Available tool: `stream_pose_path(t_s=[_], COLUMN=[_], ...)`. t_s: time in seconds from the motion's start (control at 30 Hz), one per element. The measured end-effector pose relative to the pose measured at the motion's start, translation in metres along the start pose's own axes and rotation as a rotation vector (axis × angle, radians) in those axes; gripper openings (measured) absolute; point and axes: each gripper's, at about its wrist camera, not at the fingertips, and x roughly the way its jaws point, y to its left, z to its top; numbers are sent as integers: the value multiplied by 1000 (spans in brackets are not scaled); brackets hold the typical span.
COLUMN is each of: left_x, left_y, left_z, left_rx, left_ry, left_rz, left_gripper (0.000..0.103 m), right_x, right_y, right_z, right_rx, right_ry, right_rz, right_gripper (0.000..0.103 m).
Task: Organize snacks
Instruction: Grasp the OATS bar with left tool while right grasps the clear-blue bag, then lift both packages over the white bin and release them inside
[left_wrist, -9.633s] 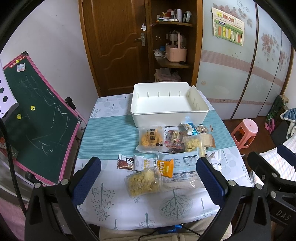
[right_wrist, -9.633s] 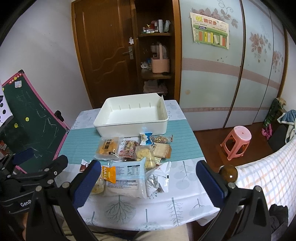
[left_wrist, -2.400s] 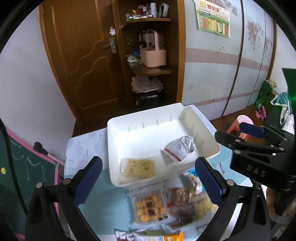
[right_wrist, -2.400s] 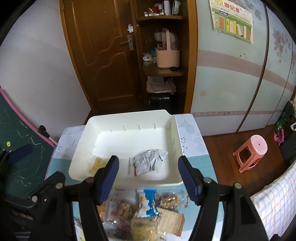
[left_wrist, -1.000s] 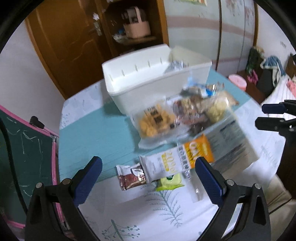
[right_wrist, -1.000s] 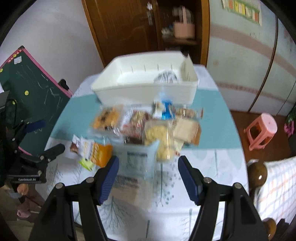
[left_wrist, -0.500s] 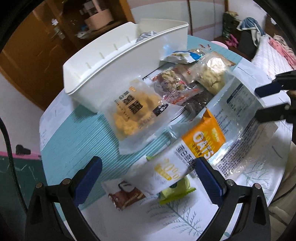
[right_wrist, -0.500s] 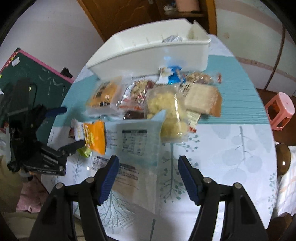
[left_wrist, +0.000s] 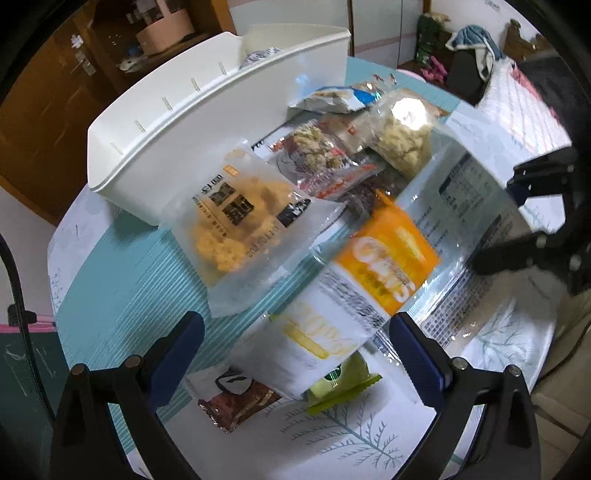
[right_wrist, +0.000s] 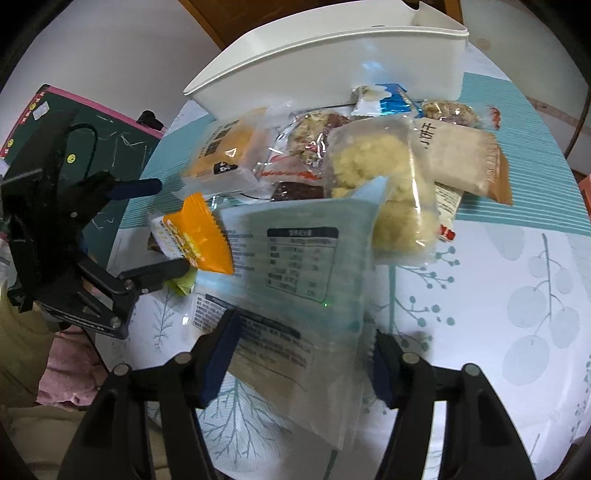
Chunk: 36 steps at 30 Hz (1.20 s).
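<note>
My left gripper (left_wrist: 295, 354) is open, its fingers on either side of the white-and-orange oats packet (left_wrist: 354, 291), close over it. A brown packet (left_wrist: 236, 402) and a green packet (left_wrist: 343, 384) lie just below it. My right gripper (right_wrist: 303, 362) is open around the near end of the large pale-blue packet (right_wrist: 295, 273). The white bin (left_wrist: 207, 122) stands behind the snack pile with a silver packet (left_wrist: 258, 57) inside. A clear bag of yellow puffs (left_wrist: 236, 221) leans at the bin's front. The left gripper also shows in the right wrist view (right_wrist: 151, 229).
More packets lie between the bin and the grippers: a pale clumpy snack bag (right_wrist: 384, 177), a red-printed bag (right_wrist: 310, 147), a blue-white packet (right_wrist: 384, 99), a flat cracker pack (right_wrist: 461, 155). The table's edge (right_wrist: 517, 424) curves at right. A green chalkboard (right_wrist: 74, 140) stands at left.
Both grippers have dropped from over the bin and come down close over the snack pile. The left now straddles the oats packet, the right the large blue packet.
</note>
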Motion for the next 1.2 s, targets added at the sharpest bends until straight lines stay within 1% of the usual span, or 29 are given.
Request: stream_pose_path(t_s=[0.03, 0.07, 0.1, 0.13, 0.17, 0.2, 0.23, 0.3, 0.43, 0.63, 0.73, 0.87, 0.97, 1.1, 1.2], left_x=[2, 4, 7, 10, 13, 15, 15, 12, -4, -46, -67, -95, -117, -148, -170], left_y=[-3, -6, -9, -12, -13, -14, -15, -14, -3, 21, 28, 32, 33, 42, 46], left_z=[0, -1, -1, -1, -1, 0, 0, 1, 2, -3, -5, -1, 6, 23, 37], left_rx=[12, 21, 29, 33, 34, 27, 21, -6, -90, -259, -320, -349, -353, -377, -385], left_ry=[5, 12, 24, 38, 54, 64, 66, 61, 32, -55, -92, -149, -201, -261, -304], left_rz=[11, 19, 28, 37, 41, 44, 49, 55, 55, 22, 20, 27, 37, 42, 68], left_gripper=[96, 93, 81, 63, 55, 48, 45, 41, 37, 37, 37, 36, 37, 37, 37], right_x=[-1, -3, -5, -6, -8, -10, -12, -15, -24, -53, -73, -100, -117, -139, -159], right_y=[0, 0, -2, -2, -4, -5, -6, -5, 6, 27, 39, 52, 67, 84, 93], right_z=[0, 1, 1, 1, 1, 0, 0, -1, -4, 1, 4, 11, 21, 33, 44], right_rx=[-3, -3, 0, 2, 7, 11, 12, 9, -34, -102, -138, -181, -220, -266, -288], right_ry=[-2, -7, -11, -13, -16, -20, -23, -26, -53, -129, -184, -250, -300, -373, -433], right_rz=[6, 9, 20, 25, 31, 39, 47, 45, 13, -27, -58, -78, -124, -173, -199], right_gripper=[51, 50, 46, 42, 40, 36, 29, 22, 18, 14, 12, 12, 12, 12, 12])
